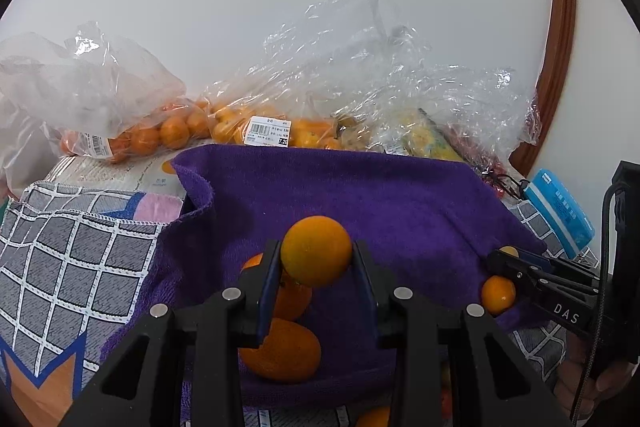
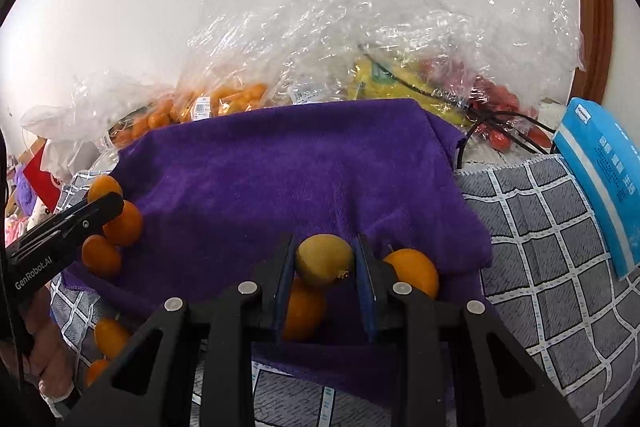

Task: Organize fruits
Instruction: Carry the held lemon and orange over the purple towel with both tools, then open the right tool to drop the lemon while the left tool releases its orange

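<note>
Black fingers of the left gripper fill the bottom of its wrist view, pinching a round orange between blue pads, lifted above the purple towel. Under and behind it, two more oranges lie on the towel, touching each other.

At the right of that view, the right gripper reaches in over the towel's edge, with a small orange fruit at its tips. Its own camera shows the right gripper pinching a yellowish-green fruit between its fingers. One orange lies on the towel directly below it, and another sits just beside the right finger. The left gripper shows at the left of this view among three oranges.

The towel lies over a grey checked cloth. Behind it, against the white wall, clear plastic bags hold many small oranges, and another crumpled bag holds yellow and red produce. A blue packet leans at the right.
</note>
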